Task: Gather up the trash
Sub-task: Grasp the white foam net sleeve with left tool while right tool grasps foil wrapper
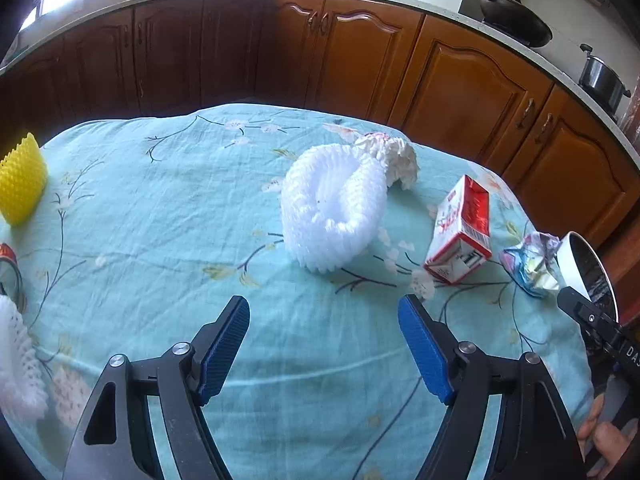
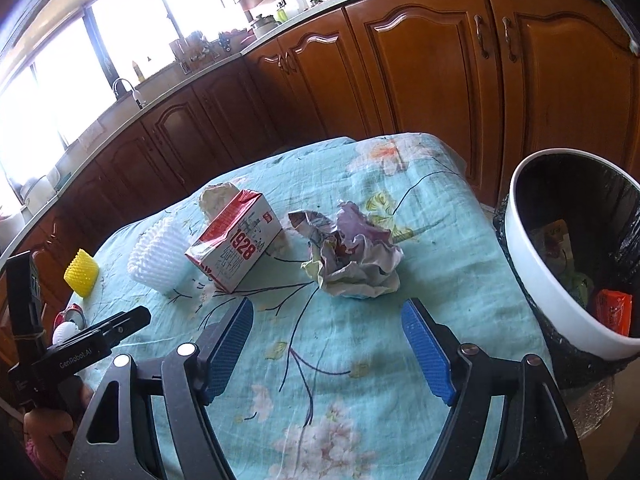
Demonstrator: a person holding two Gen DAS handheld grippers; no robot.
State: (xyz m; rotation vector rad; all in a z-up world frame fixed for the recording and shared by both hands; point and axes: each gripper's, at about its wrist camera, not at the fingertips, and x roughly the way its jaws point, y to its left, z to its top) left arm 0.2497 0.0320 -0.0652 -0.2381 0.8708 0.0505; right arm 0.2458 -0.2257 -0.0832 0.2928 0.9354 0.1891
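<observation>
Right wrist view shows the crumpled wrapper [image 2: 354, 258] lying straight ahead of your right gripper [image 2: 328, 344], just past the blue fingers and a bit between them. Those fingers are spread wide and hold nothing. The milk carton [image 2: 236, 244] sits to its left, long side slanting away. The trash bin [image 2: 576, 264] stands close on the right (handy!). Your left gripper [image 1: 324, 344], also spread and empty, faces the white foam net [image 1: 332, 208], farther off.

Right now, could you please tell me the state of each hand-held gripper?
Left hand-held gripper: open, holding nothing.
Right hand-held gripper: open, holding nothing.
</observation>
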